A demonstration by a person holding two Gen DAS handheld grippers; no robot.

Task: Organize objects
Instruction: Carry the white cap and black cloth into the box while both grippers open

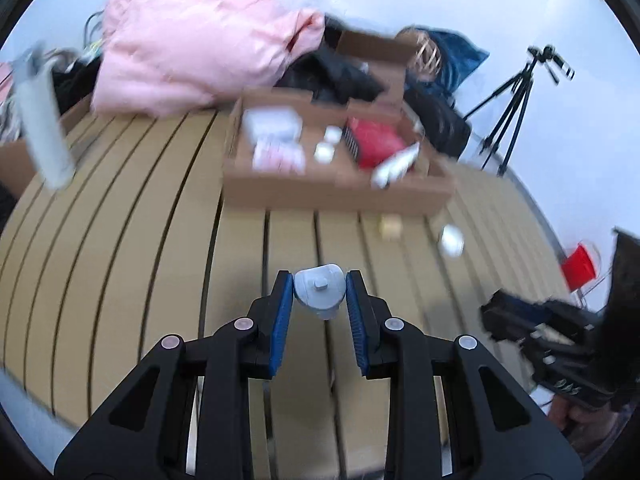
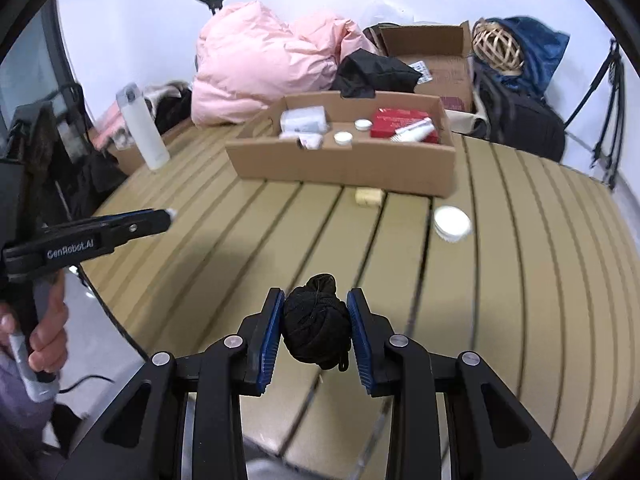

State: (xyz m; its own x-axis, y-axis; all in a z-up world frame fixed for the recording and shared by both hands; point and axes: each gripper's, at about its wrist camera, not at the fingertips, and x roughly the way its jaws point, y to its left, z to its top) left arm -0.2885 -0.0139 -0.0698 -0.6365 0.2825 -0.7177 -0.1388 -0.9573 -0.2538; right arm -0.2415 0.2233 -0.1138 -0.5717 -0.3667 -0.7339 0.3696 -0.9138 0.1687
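Observation:
My left gripper [image 1: 319, 285] is shut on a small pale blue plastic bottle [image 1: 320, 290], held above the slatted table. It also shows in the right wrist view [image 2: 170, 213] at the left. My right gripper [image 2: 316, 312] is shut on a black rolled cloth bundle [image 2: 316, 324] above the table's near part. A low cardboard tray [image 2: 344, 168] stands ahead, holding a red box [image 2: 400, 122], small white jars [image 2: 343, 138], a white tube [image 2: 414, 130] and white packets [image 2: 302, 120]. The tray also shows in the left wrist view [image 1: 332, 192].
A small yellow block [image 2: 368, 196] and a white round jar [image 2: 452, 222] lie on the table in front of the tray. A white bottle [image 2: 142, 132] stands at the left. A pink jacket [image 2: 260, 64], an open carton [image 2: 432, 60], a backpack [image 2: 520, 120] and a tripod [image 1: 516, 104] sit behind.

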